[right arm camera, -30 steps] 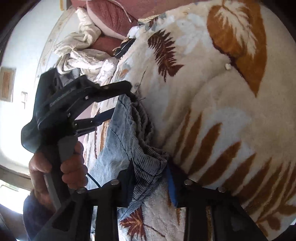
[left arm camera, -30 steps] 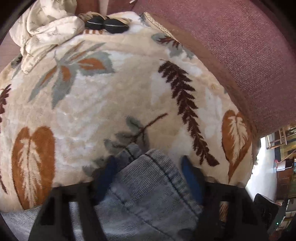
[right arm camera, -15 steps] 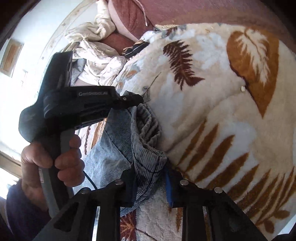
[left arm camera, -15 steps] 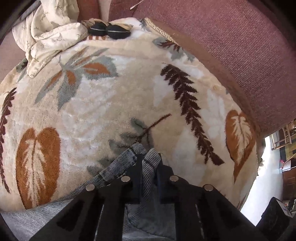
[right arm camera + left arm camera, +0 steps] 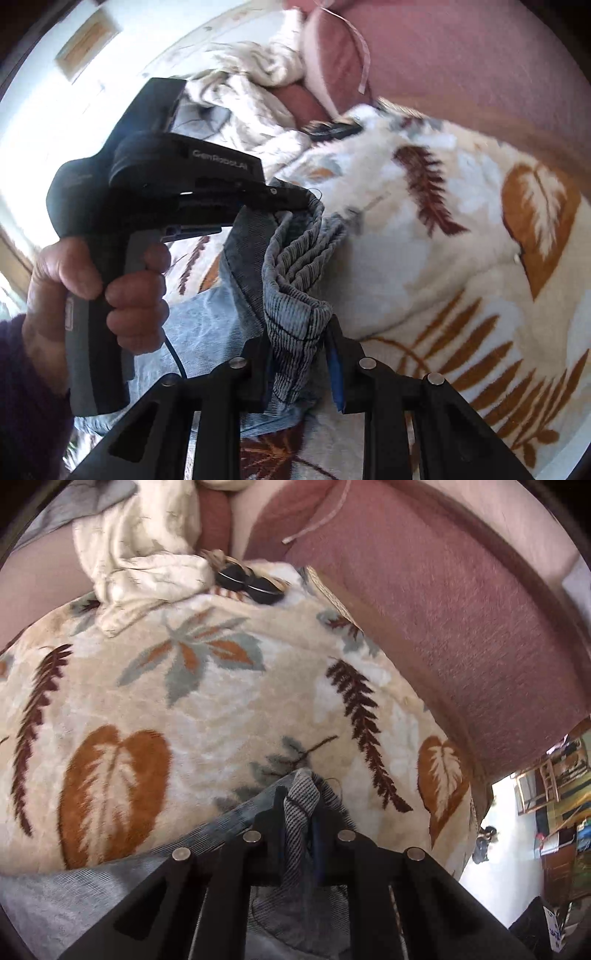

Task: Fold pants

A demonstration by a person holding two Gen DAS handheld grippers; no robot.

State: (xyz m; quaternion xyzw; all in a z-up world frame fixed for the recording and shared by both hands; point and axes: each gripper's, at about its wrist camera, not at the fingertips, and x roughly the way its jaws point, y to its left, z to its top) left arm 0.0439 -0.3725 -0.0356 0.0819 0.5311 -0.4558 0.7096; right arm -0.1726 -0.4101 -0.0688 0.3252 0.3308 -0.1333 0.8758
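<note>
The pants (image 5: 280,273) are gray-blue and ribbed, and they lie on a bed covered by a soft blanket (image 5: 207,709) with big leaf shapes. 2 grippers hold 1 end of the pants, at 2 spots side by side. That looks like the way to lift an edge and carry it over, so the pants fold in half with a straight end.

The left gripper (image 5: 300,805) has its fingers pressed almost together. A thin fold of the cloth is pinched between them and pokes out a little past the tips. The rest of the pants hangs down below and behind the fingers.

The right gripper (image 5: 299,339) has its fingers a bit wider, because they hold a thick bunch of cloth. The pads press on both sides of that bunch. From there the edge of the pants runs up and away to the tips of the left gripper, seen from the side in the right wrist view. A hand (image 5: 99,288) grips its handle.

Far past the fingers lie a crumpled cream sheet (image 5: 147,550), 2 dark shoes (image 5: 247,581) and a pink headboard (image 5: 461,620). None of them touch the pants.
</note>
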